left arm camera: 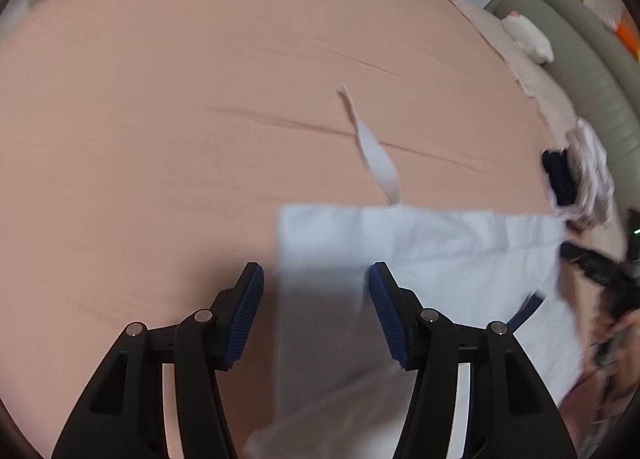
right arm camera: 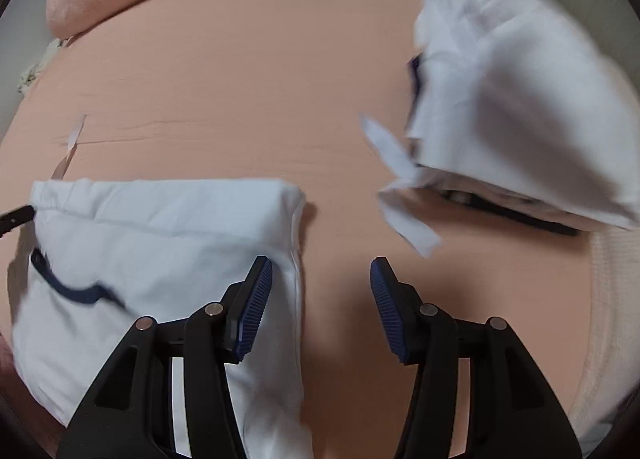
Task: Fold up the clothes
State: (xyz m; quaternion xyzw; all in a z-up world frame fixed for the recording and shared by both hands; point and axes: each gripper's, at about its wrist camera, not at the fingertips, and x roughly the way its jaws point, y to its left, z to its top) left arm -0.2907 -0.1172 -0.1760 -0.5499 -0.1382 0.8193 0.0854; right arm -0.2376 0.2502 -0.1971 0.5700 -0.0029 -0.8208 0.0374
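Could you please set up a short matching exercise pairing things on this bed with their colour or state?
Things:
1. folded garment
2. bedsheet
3. left gripper
4. clothes pile

Descriptions:
A. pink, lightly creased
B. jaws apart, gripping nothing
C. white, flat, with a dark blue trim
D. white, rumpled heap

Pairs: 1-C, 2-A, 3-B, 4-D

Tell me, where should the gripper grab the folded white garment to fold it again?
Probably the far right corner of the folded white garment, coming down from above. That corner lies flat on the pink sheet with bare sheet beside it, so one finger can likely slide under the edge. The right gripper hangs open nearby.
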